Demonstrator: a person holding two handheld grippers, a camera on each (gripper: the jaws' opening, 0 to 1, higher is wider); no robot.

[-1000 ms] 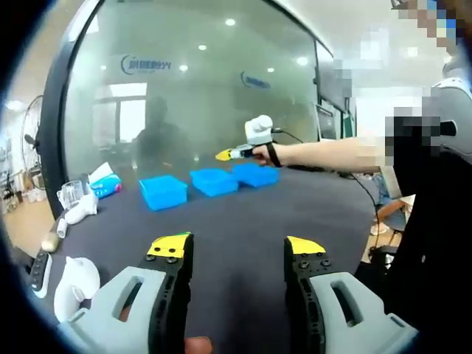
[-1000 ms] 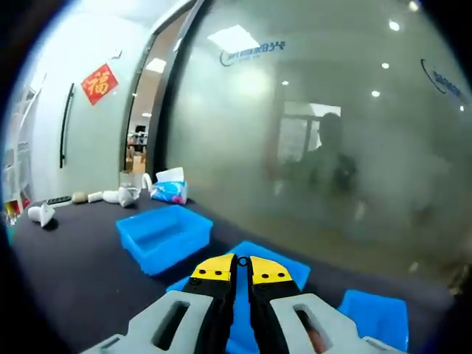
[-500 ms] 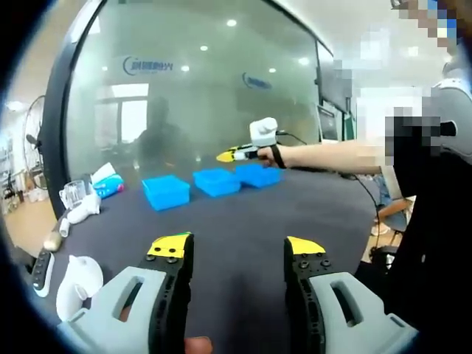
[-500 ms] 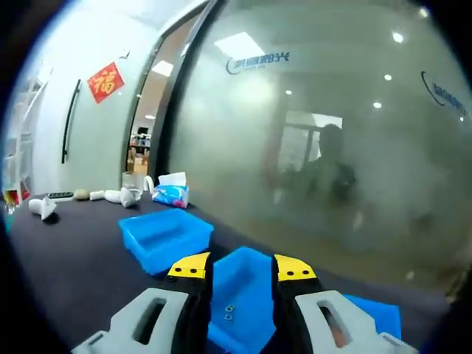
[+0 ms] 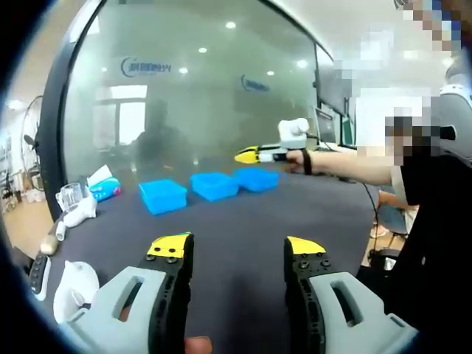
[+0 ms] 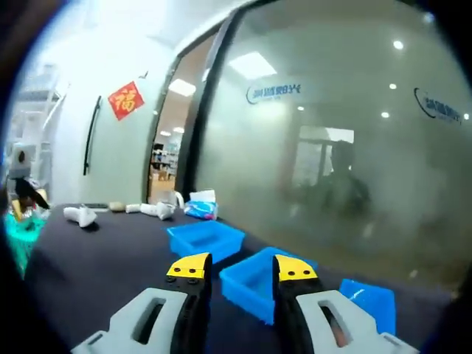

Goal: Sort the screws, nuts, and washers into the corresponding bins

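Left gripper view: left gripper [image 5: 239, 247] low over the dark table [image 5: 243, 221], jaws spread wide with only bare tabletop between the yellow tips, nothing held. Toward 12 o'clock at the far edge of the table, three blue bins in a row against the frosted glass wall [image 5: 192, 96]: left bin [image 5: 163, 195], middle bin [image 5: 214, 185], right bin [image 5: 258, 178]. At about 1 o'clock, the right gripper [image 5: 251, 155] held out on a person's bare arm [image 5: 346, 166], hanging in the air above the right bin, apart from it. Clutter at 9 to 10 o'clock along the table's left edge: a clear cup [image 5: 68, 196], a tissue pack [image 5: 103, 184], a white handheld device [image 5: 77, 213], another white one [image 5: 74, 284] nearer at 8 o'clock. Open tabletop between the left gripper and the bins.

Right gripper view: right gripper [image 6: 236, 265] with jaws parted to a moderate gap, empty. Middle bin [image 6: 254, 284] straight ahead between and beyond the tips, left bin [image 6: 205, 240] toward 11 o'clock, right bin [image 6: 369, 302] toward 3 o'clock. Bin contents too small to make out; screws, nuts and washers not discernible. Red paper sign [image 6: 127, 100] on the wall at 10 o'clock; white devices [image 6: 80, 215] and tissue pack [image 6: 200, 209] at the table's far left.
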